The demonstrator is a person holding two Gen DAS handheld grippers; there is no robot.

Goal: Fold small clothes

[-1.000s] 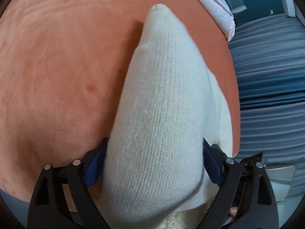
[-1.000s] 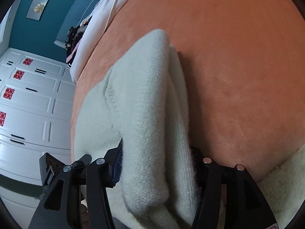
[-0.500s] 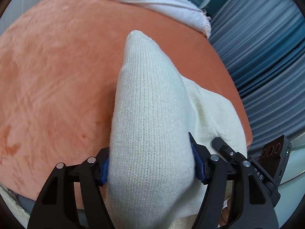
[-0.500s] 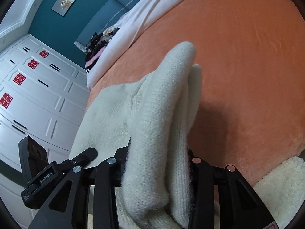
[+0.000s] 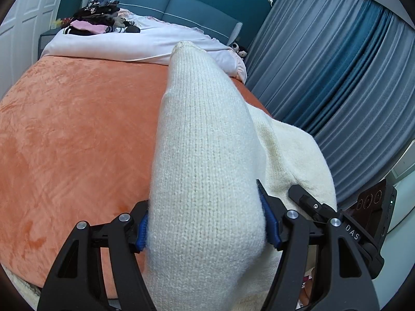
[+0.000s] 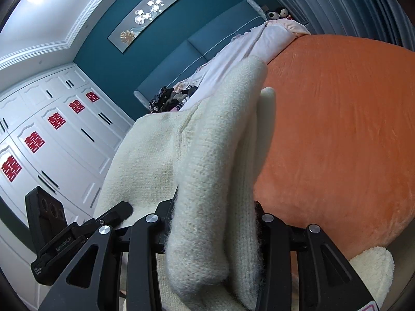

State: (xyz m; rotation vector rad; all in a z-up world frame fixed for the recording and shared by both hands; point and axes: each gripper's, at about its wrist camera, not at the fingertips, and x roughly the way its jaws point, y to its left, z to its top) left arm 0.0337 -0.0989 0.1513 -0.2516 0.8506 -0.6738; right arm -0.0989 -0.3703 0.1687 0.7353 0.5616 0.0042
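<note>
A cream knitted garment [image 5: 205,155] hangs lifted above the orange bed cover [image 5: 77,129]. My left gripper [image 5: 206,229] is shut on one thick fold of it, the blue pads pressing both sides. In the right wrist view the same cream knit [image 6: 215,181] is bunched between the fingers of my right gripper [image 6: 212,223], which is shut on it. The cloth stretches between the two grippers; each one appears at the edge of the other's view, the right gripper [image 5: 337,220] and the left gripper [image 6: 77,230]. The fingertips are hidden by the knit.
The orange cover [image 6: 337,129] spans the bed. A white-pink duvet [image 5: 145,41] and a dark pile of clothes [image 5: 98,20] lie near the blue headboard [image 5: 166,5]. Blue-grey curtains [image 5: 337,64] hang on one side and white wardrobes [image 6: 52,134] on the other. A cream fleece [image 6: 371,267] lies at the bed's near edge.
Both grippers closed tighter on the knit and rose well above the bed, lifting the garment. The views tilted up, so the headboard, curtains and wardrobes came into sight.
</note>
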